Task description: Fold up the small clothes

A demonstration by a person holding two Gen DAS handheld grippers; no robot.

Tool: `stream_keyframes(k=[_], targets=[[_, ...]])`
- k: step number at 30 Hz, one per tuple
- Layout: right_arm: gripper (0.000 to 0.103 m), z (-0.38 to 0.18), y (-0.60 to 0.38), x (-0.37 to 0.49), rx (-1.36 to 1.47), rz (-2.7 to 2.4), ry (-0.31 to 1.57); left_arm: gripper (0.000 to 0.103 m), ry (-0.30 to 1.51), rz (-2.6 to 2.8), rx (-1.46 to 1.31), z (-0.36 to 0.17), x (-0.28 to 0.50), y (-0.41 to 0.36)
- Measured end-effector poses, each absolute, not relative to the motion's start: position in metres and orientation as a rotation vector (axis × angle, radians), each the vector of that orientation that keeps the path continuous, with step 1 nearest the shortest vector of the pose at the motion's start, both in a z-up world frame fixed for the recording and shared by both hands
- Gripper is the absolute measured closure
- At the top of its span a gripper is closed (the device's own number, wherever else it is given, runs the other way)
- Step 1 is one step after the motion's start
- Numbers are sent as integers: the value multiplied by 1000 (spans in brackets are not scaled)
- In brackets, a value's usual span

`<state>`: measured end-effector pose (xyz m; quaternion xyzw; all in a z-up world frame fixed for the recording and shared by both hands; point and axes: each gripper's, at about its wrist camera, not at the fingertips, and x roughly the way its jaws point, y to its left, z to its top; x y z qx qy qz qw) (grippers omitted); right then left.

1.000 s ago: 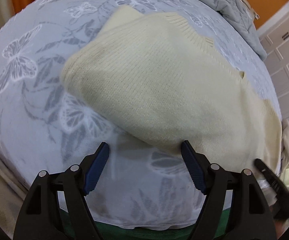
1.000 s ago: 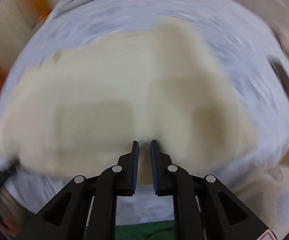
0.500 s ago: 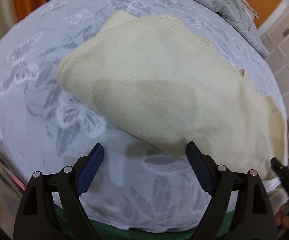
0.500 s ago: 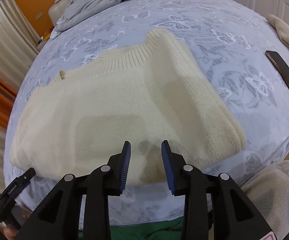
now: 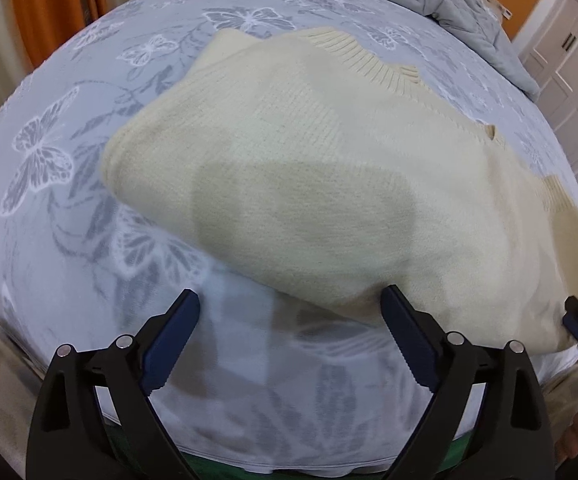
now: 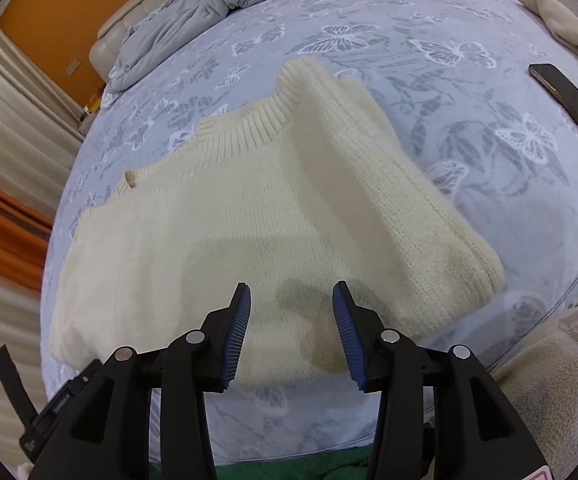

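A cream knitted sweater lies folded on the butterfly-print bedsheet, ribbed collar at the far side. It also shows in the right wrist view, with one side folded over at the right. My left gripper is open and empty, just above the sweater's near edge. My right gripper is open and empty above the sweater's near hem. The other gripper's tip shows at each view's edge.
A dark phone lies on the sheet at the right. A grey duvet is bunched at the head of the bed. A beige cloth lies at the far right. White cupboards stand beyond.
My right gripper has opened from shut and let the sweater go, backing off a little. My left gripper has stayed open and pulled back slightly.
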<state>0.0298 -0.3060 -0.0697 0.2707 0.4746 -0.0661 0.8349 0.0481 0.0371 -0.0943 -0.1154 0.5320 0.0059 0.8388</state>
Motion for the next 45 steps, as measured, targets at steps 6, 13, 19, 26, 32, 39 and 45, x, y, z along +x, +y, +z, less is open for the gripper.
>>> stream_keyframes(k=[6, 13, 19, 26, 32, 39, 45], targets=[[56, -68, -311, 31, 593, -141, 991, 13, 1101, -18, -181, -84, 47, 14], [78, -64, -315, 40, 531, -162, 943, 13, 1030, 3, -135, -63, 47, 17], [89, -43, -291, 56, 258, -139, 922, 13, 1001, 70, -173, -60, 58, 34], [29, -62, -341, 74, 283, -287, 1008, 5, 1018, 136, -335, -54, 96, 101], [28, -50, -356, 63, 367, -365, 852, 11, 1092, 154, -492, -95, 100, 128], [96, -37, -367, 56, 585, -140, 846, 71, 1068, 72, -499, -76, 94, 126], [86, -77, -367, 76, 449, -246, 1098, 86, 1072, 71, -461, -49, 62, 120]])
